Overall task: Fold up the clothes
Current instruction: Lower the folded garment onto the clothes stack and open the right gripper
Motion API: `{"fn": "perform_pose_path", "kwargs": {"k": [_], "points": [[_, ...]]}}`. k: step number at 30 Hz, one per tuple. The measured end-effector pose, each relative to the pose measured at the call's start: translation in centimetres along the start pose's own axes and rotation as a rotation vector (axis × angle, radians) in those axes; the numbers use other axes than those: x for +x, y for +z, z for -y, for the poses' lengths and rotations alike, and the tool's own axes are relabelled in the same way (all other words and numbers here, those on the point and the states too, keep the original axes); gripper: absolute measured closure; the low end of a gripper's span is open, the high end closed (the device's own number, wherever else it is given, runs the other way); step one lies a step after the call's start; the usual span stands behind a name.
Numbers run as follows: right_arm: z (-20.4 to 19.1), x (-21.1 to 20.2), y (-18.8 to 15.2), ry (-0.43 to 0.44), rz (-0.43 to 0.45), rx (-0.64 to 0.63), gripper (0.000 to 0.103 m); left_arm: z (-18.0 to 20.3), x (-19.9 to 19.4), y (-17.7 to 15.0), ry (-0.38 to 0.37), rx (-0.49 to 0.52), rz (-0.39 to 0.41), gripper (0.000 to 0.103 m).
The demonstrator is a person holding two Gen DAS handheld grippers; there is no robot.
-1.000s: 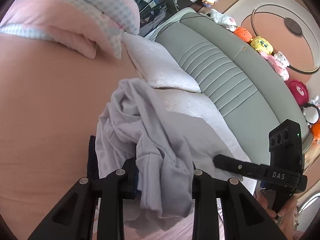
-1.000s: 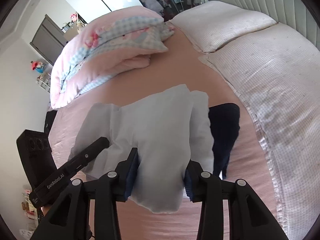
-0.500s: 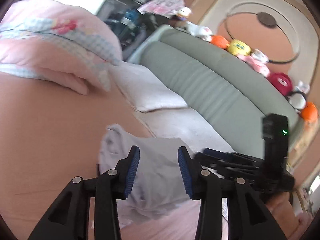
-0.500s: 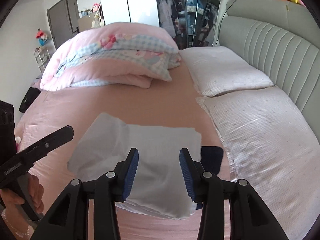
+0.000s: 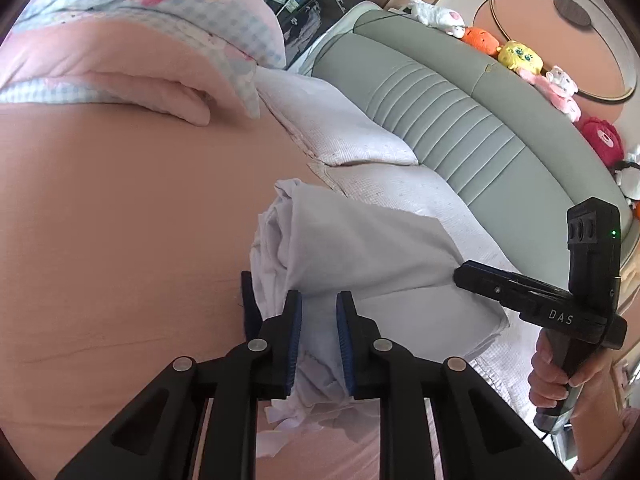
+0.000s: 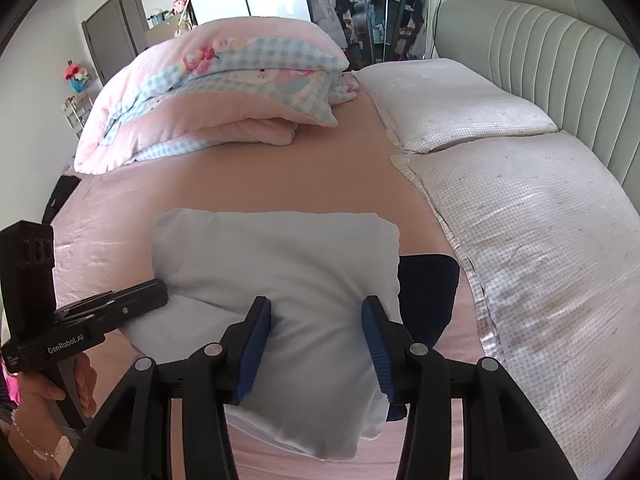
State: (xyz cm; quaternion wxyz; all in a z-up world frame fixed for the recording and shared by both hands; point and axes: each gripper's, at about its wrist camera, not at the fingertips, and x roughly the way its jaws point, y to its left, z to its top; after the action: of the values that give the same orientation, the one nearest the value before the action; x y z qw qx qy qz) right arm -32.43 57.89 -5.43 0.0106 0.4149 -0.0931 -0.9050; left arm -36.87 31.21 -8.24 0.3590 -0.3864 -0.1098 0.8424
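Left wrist view: your left gripper (image 5: pixel 318 342) sits low over the pink bedsheet (image 5: pixel 120 240), its jaws narrowed to a slim gap after closing further just now. A bunched edge of the pale grey garment (image 5: pixel 360 256) lies between the blue pads (image 5: pixel 295 340); whether they actually pinch the cloth I cannot tell. The garment lies folded on the sheet, near the white pillows (image 5: pixel 340 132), with a dark blue garment (image 5: pixel 247 304) showing at its left edge. Your right gripper (image 5: pixel 460 274) meets the grey garment's right side; its jaws appear nearly together from here, and your hand (image 5: pixel 552 376) holds its handle. A pink quilt (image 5: pixel 132 40) lies far left, and plush toys (image 5: pixel 520 56) line the grey headboard (image 5: pixel 460 112).

Right wrist view: your right gripper (image 6: pixel 316 344) has its jaws roughly half open, having widened slightly just now. The pale grey garment (image 6: pixel 280 272) lies between and beneath the pads without clear pressure on it. The dark blue garment (image 6: pixel 428 296) protrudes from beneath it on the right. Your left gripper (image 6: pixel 160 294) touches the grey garment's left edge.
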Motion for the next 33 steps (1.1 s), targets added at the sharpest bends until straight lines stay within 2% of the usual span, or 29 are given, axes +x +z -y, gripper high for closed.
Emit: {"fn": "perform_pose_path", "kwargs": {"k": [3,4,5,6,7,11,14,17,20,24,27,30,33], "points": [[-0.2,-2.0,0.8,0.009,0.092,0.019,0.055,2.0,-0.3,1.9,-0.016,0.095,0.050,0.085],[-0.3,-2.4,1.2,0.007,0.121,0.028,0.055,2.7,-0.3,2.6,-0.022,0.128,0.065,0.082],[-0.3,-2.7,1.5,0.001,0.141,0.037,0.055,3.3,0.2,3.1,-0.016,0.156,0.069,0.077],[-0.3,-2.3,1.7,-0.015,0.137,0.042,0.055,3.4,1.0,3.4,-0.007,0.170,0.057,0.064],[-0.3,-1.7,1.9,-0.034,0.116,0.043,0.055,3.5,1.8,3.6,0.001,0.180,0.042,0.056],[0.2,1.1,1.7,-0.078,0.028,0.046,0.055,2.4,4.1,2.8,0.054,0.182,-0.018,0.056],[0.7,2.0,0.7,-0.065,0.023,0.054,0.055,1.0,4.8,1.7,0.088,0.160,-0.048,0.056],[1.2,2.4,0.2,-0.052,0.016,0.077,0.046,-0.8,5.9,1.0,0.076,0.089,-0.083,0.056],[0.9,2.9,0.0,-0.066,0.018,0.058,0.045,-1.5,6.4,0.9,0.059,0.041,-0.079,0.056],[0.6,3.2,0.1,-0.103,0.019,0.036,0.045,-1.3,7.0,0.9,0.063,0.031,-0.080,0.056],[1.1,3.5,0.0,-0.124,0.016,0.037,0.037,-0.6,6.0,0.9,0.065,0.046,-0.051,0.056],[1.2,2.5,-0.3,-0.119,0.037,0.054,0.037,0.7,3.8,0.8,0.074,0.076,0.007,0.056],[0.7,0.9,-0.4,-0.149,0.060,0.058,0.037,2.3,1.1,0.0,0.098,0.112,0.081,0.056]]}}
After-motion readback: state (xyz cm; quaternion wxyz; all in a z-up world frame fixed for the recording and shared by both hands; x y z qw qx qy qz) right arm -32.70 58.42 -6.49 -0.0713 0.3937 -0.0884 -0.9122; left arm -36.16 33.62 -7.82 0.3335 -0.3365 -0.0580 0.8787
